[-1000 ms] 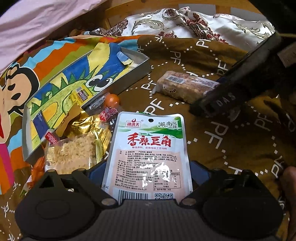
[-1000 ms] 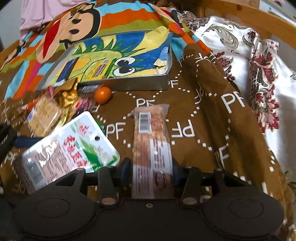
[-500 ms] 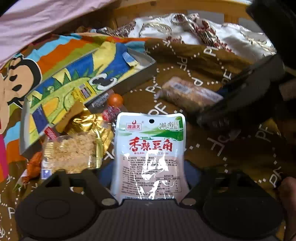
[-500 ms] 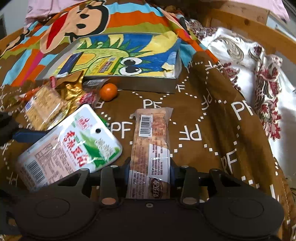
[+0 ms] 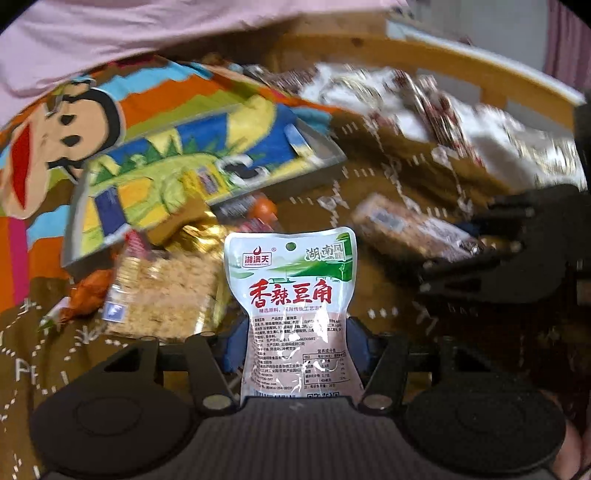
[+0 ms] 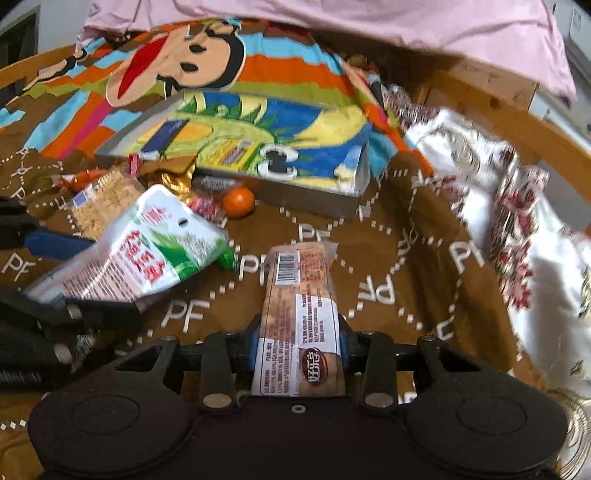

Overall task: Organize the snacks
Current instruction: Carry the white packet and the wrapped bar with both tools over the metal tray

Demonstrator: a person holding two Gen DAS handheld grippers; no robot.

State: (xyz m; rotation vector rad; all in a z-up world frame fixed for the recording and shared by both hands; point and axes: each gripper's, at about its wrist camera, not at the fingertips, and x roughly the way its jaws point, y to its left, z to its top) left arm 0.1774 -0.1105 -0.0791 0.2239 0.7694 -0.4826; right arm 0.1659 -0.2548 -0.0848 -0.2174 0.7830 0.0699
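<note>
- The left tool point(image 5: 295, 343) is clamped on a white bean pouch point(image 5: 293, 295); the right tool point(image 6: 297, 343) pinches a long cracker pack point(image 6: 299, 317).
- The tin box point(image 6: 314, 192) lies straight ahead of both on the bed; the pack's long axis points at it, the left tool seemingly nearer.

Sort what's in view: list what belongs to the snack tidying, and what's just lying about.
Job:
white pouch, held by left gripper
long bar, held by right gripper
cracker pack
gold wrapper
orange ball
tin box

Lying about:
cartoon blanket
brown cloth
floral fabric
pink sheet
</note>
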